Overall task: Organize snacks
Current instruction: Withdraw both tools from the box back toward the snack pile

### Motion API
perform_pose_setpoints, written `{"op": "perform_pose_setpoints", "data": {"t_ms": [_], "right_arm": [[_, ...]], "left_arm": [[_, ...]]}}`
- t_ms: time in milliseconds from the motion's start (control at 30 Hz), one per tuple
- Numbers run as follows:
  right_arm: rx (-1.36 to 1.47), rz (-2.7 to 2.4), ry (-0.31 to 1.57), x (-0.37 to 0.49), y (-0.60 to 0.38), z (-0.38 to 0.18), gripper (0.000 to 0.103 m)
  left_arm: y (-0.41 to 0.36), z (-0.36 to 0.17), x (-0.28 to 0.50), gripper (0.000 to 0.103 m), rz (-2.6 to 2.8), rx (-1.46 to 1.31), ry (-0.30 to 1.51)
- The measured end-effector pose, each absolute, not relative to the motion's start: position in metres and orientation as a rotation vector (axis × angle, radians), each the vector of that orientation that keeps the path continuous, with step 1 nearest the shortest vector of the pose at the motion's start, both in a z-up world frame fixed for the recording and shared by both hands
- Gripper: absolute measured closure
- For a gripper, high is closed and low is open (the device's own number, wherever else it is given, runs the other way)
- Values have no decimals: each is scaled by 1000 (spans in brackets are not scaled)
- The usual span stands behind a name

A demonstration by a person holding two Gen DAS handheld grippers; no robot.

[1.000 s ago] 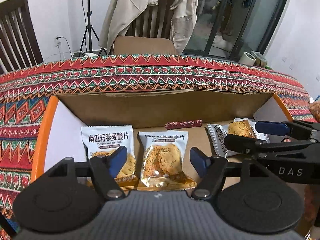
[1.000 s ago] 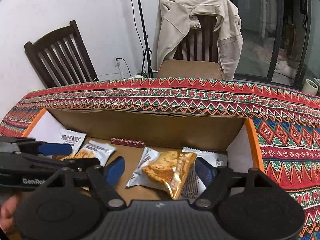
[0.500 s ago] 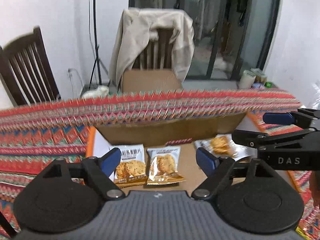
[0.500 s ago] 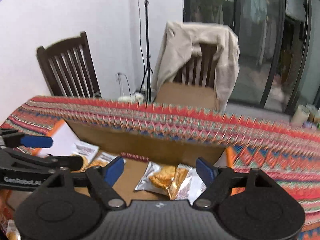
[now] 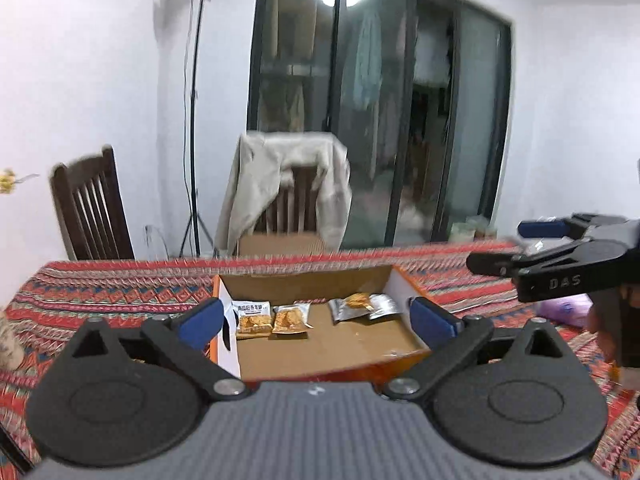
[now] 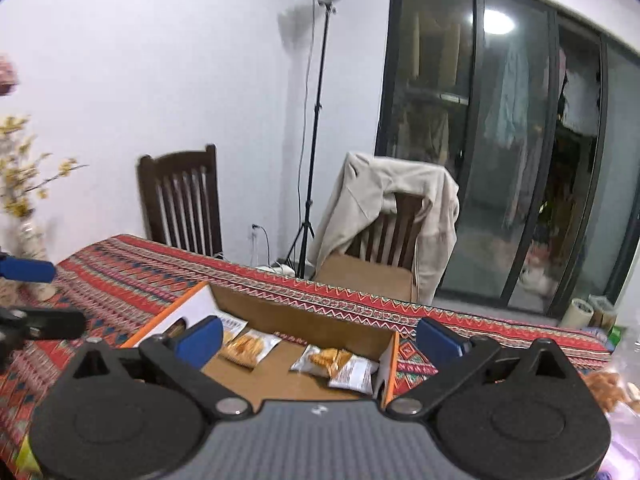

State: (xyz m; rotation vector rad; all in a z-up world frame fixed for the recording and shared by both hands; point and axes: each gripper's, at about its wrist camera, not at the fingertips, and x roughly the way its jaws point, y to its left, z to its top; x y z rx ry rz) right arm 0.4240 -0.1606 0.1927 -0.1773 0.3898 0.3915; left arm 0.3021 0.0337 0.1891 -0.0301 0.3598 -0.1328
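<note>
An open cardboard box (image 5: 320,350) with orange and white sides sits on the patterned tablecloth. Inside lie two white cracker packets side by side (image 5: 252,314) (image 5: 290,316) and a small heap of silver packets (image 5: 362,305) on the right. My left gripper (image 5: 316,320) is open and empty, held high and back from the box. My right gripper (image 6: 318,338) is open and empty, also raised above the box (image 6: 384,372); it shows at the right of the left wrist view (image 5: 560,258). The packets also show in the right wrist view (image 6: 248,346) (image 6: 334,362).
Two dark wooden chairs (image 5: 90,208) stand behind the table, one with a beige jacket (image 5: 280,184). A light stand (image 6: 314,128) is by the wall. A vase with yellow flowers (image 6: 24,216) stands at the table's left. More snack bags (image 6: 608,390) lie at the right.
Both grippers have pulled up and back from the box, so the box and packets look much smaller. Both stay open and empty. The packets have not moved.
</note>
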Motion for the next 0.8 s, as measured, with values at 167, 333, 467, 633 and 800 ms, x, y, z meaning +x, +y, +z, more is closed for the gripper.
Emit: {"op": "perform_pose_setpoints", "data": {"t_ms": [167,333,467,633,800], "right_arm": [[-162,403,300,332,-181,174,0],[-149,367,218,243,-184,127,0],[-36,375,260,194,-188,80,0],[64,395,384,162,-192,11,0],[65,422,430,154,-186,-11,0]], "left_arm": [[21,159,204,0,-148,-28,257],[12,113,149,0,-138,-32,255],[15,74,129,0,-77,-8,300],[25,35,119,0,-41,2,379],[30,18,126,0,-39,-15,449]]}}
